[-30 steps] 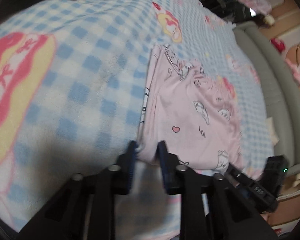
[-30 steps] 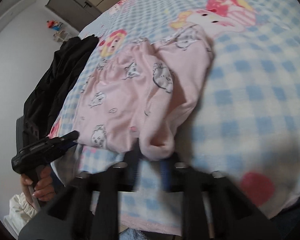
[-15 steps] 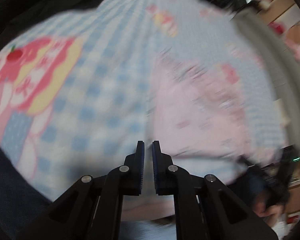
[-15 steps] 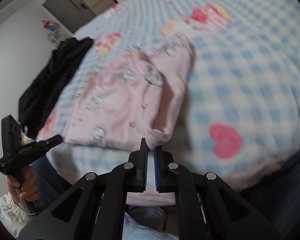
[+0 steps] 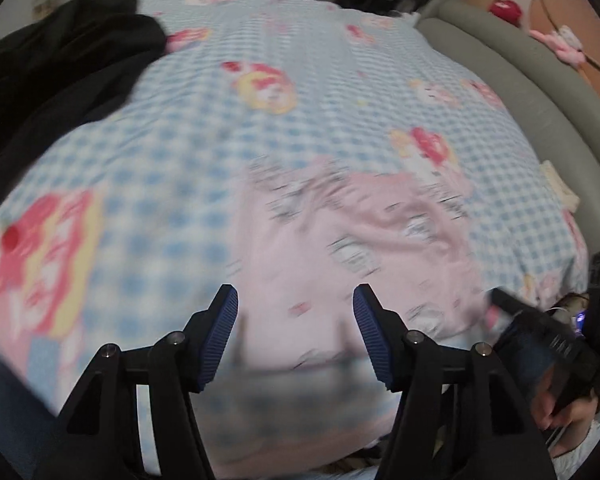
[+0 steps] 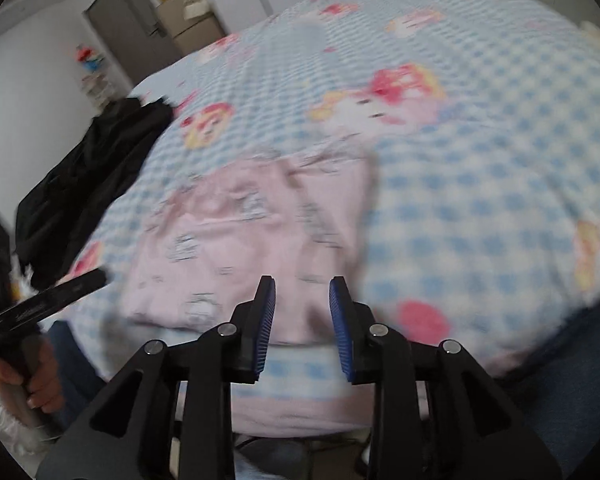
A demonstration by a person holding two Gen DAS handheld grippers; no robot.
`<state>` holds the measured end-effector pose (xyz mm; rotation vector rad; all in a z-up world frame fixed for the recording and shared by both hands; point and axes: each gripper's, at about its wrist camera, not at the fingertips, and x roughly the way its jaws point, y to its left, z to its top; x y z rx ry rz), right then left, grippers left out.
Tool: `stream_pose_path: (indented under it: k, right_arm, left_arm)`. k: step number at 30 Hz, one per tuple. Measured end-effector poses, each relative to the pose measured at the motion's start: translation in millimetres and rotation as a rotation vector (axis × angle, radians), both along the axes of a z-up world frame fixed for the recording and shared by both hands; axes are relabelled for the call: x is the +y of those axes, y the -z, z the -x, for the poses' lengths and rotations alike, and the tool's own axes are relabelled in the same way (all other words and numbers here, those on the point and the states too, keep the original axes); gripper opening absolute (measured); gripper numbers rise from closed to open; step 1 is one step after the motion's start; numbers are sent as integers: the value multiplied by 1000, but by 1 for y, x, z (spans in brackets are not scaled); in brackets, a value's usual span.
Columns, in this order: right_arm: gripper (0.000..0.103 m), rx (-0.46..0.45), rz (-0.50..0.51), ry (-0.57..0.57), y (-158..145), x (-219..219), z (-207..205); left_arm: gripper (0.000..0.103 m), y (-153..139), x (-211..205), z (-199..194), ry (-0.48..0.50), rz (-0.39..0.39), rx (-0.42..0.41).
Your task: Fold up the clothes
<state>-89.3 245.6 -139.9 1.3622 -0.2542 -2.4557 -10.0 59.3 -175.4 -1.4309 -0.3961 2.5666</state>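
Note:
A folded pink garment (image 5: 340,256) with small cartoon prints lies flat on the blue checked bedspread (image 5: 172,168), close to the near edge of the bed. My left gripper (image 5: 296,308) hovers open above its near edge, with nothing between the fingers. In the right wrist view the same pink garment (image 6: 240,240) lies ahead, and my right gripper (image 6: 302,300) stands open just short of its near right corner, holding nothing. Both views are blurred by motion. Each gripper shows at the edge of the other's view, held in a hand (image 6: 40,380).
A heap of black clothing (image 5: 48,76) lies on the bed's far left (image 6: 84,184). A grey padded bed frame (image 5: 540,92) curves along the right side. A door and cabinet (image 6: 140,24) stand beyond the bed. Dark blue fabric (image 6: 572,380) sits at the near right.
Both grippers let go of the pink garment, pulled back toward the bed's near edge, and have opened. The garment now lies flat on the bedspread.

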Motion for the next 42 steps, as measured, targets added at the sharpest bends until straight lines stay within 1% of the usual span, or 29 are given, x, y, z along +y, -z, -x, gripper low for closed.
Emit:
stream_pose_path:
  k: [2, 4, 6, 7, 8, 9, 10, 12, 13, 14, 15, 16, 18, 21, 23, 25, 27, 28, 30, 31, 32, 35, 36, 38, 39, 40, 41, 42]
  right_arm:
    - [29, -6, -4, -50, 6, -18, 2]
    - [29, -12, -6, -98, 13, -36, 3]
    - [35, -58, -25, -122, 32, -44, 2]
    - [35, -83, -36, -133, 43, -48, 2]
    - [35, -95, -62, -140, 52, -50, 1]
    - [35, -88, -75, -145, 55, -49, -1]
    - [35, -76, -83, -149, 56, -49, -4]
    - [35, -69, -74, -134, 53, -42, -5]
    - [35, -67, -68, -125, 52, -39, -5]
    - [34, -64, -62, -117, 50, -36, -6]
    - [32, -62, -56, -108, 49, -33, -6]
    - [30, -59, -50, -99, 48, -29, -7]
    - [22, -55, -38, -82, 45, -23, -8]
    - [23, -47, -20, -56, 40, -13, -9]
    - [25, -43, -8, -39, 37, -6, -10]
    - [27, -38, 5, -22, 35, 0, -11]
    - [28, -39, -12, -3, 35, 4, -11]
    - [28, -39, -22, 6, 35, 6, -11]
    - [18, -41, -42, 25, 35, 9, -11]
    - [16, -42, -52, 35, 36, 11, -11]
    - [14, -42, -61, 44, 36, 13, -11]
    - [14, -45, -91, 72, 37, 18, -11]
    - [15, -45, -101, 82, 37, 20, -11]
    - [25, -47, -121, 100, 37, 23, -11]
    - [26, -43, -99, 101, 36, 25, -11]
    - [26, -50, -44, 92, 37, 27, -10]
    - [26, -61, -13, 83, 40, 27, -9]
    - [27, -68, -30, 68, 44, 24, -9]
  left_arm:
    - [60, 9, 21, 5, 44, 6, -7]
    - [60, 24, 34, 5, 75, 12, -45]
    - [60, 45, 39, 4, 75, 55, -95]
    - [60, 52, 38, 3, 64, 75, -106]
    - [59, 54, 35, 2, 53, 66, -107]
    - [58, 55, 31, 1, 43, 52, -106]
    - [57, 53, 28, 0, 34, 43, -103]
    - [57, 52, 19, -2, 6, 60, -107]
    - [55, 52, 13, -4, -13, 69, -114]
    - [55, 54, 3, -6, -38, 56, -122]
    - [56, 58, -8, -8, -77, 63, -138]
    - [55, 62, -20, -11, -117, 76, -155]
    - [53, 65, -46, -17, -158, -41, -158]
    - [52, 55, -57, -24, -184, -97, -112]
    - [52, 48, -53, -27, -161, -112, -78]
    - [52, 51, -50, -25, -144, -125, -87]
    - [51, 60, -52, -24, -157, -78, -126]
    - [47, 63, -54, -24, -161, -72, -140]
    - [46, 65, -58, -25, -168, -70, -153]
    - [46, 64, -59, -26, -173, -69, -150]
    - [45, 63, -60, -27, -178, -68, -147]
    - [44, 60, -61, -32, -188, -71, -134]
    - [44, 58, -58, -33, -178, -79, -123]
    - [44, 58, -51, -35, -139, -127, -109]
    - [44, 60, -44, -34, -119, -152, -106]
    - [44, 63, -37, -33, -104, -162, -109]
    - [44, 67, -30, -32, -89, -169, -114]
    - [44, 68, -23, -33, -82, -124, -119]
